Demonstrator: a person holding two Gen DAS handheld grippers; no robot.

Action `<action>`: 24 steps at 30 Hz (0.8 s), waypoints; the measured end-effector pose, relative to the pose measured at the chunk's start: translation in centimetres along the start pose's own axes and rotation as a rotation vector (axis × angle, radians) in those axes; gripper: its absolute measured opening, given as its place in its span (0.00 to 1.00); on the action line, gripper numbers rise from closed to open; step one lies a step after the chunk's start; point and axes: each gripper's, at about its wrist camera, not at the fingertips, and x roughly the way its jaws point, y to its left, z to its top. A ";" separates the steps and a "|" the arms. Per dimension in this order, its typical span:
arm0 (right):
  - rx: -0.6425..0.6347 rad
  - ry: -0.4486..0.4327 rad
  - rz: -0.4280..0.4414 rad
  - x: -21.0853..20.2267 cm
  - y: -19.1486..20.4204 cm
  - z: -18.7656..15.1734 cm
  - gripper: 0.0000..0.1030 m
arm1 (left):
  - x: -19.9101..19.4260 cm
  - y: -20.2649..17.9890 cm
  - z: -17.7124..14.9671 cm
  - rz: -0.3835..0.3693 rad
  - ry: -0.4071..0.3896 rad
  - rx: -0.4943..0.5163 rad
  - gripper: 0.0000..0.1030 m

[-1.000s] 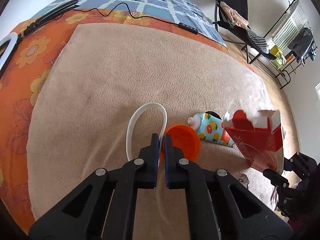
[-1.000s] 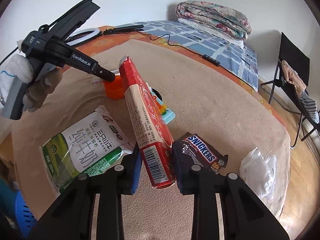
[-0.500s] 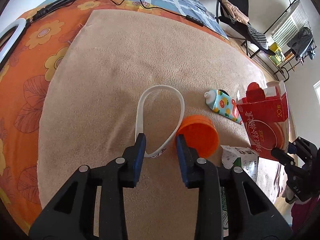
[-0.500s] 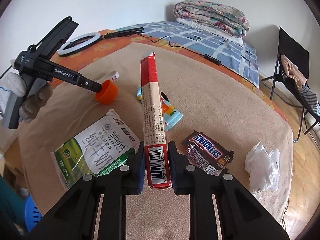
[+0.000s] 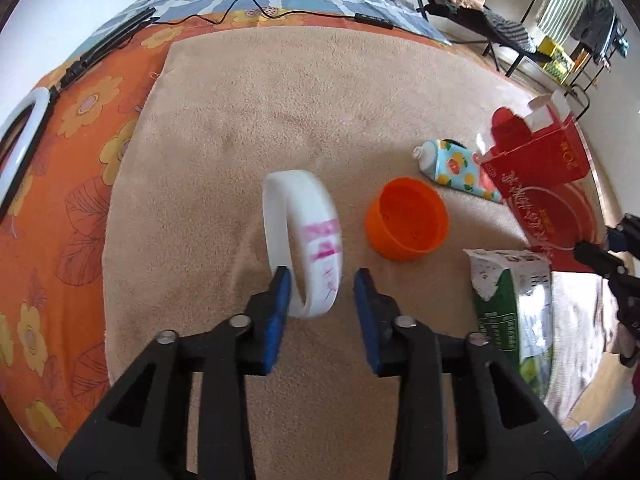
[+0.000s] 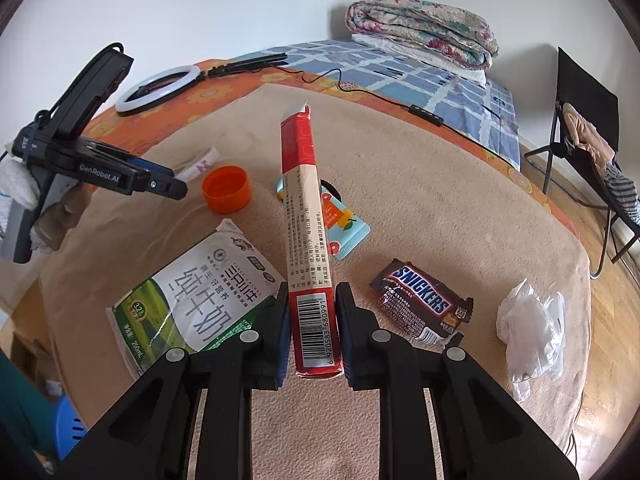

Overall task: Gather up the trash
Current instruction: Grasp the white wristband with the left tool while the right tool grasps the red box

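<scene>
Thin white paper band loop looks feather-light and floppy, so we'd pinch its near edge between our left gripper's spread, just-narrowing jaws, while the right gripper is clamped on the stiff red cardboard box.

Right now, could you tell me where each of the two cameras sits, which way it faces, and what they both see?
Left wrist: sits on the left gripper, looking down along its open fingers at a white paper loop on the beige blanket; the right gripper shows at the edge.
Right wrist: sits on the right gripper, looking down past the red carton it clamps; the left gripper and a gloved hand show.
Shared: orange cap, milk pouch, red carton, blanket.
</scene>
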 end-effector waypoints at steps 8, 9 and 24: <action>0.050 0.015 -0.005 -0.5 0.3 0.0 0.17 | -1.7 1.5 -0.8 -0.041 -0.059 -0.073 0.07; 0.056 0.014 -0.005 -0.7 0.4 0.0 0.16 | -2.1 1.4 -0.8 -0.047 -0.065 -0.076 0.07; 0.157 -0.028 0.036 -7.4 1.8 -1.8 0.16 | -12.0 -4.6 -6.1 -0.224 -0.124 -0.008 0.07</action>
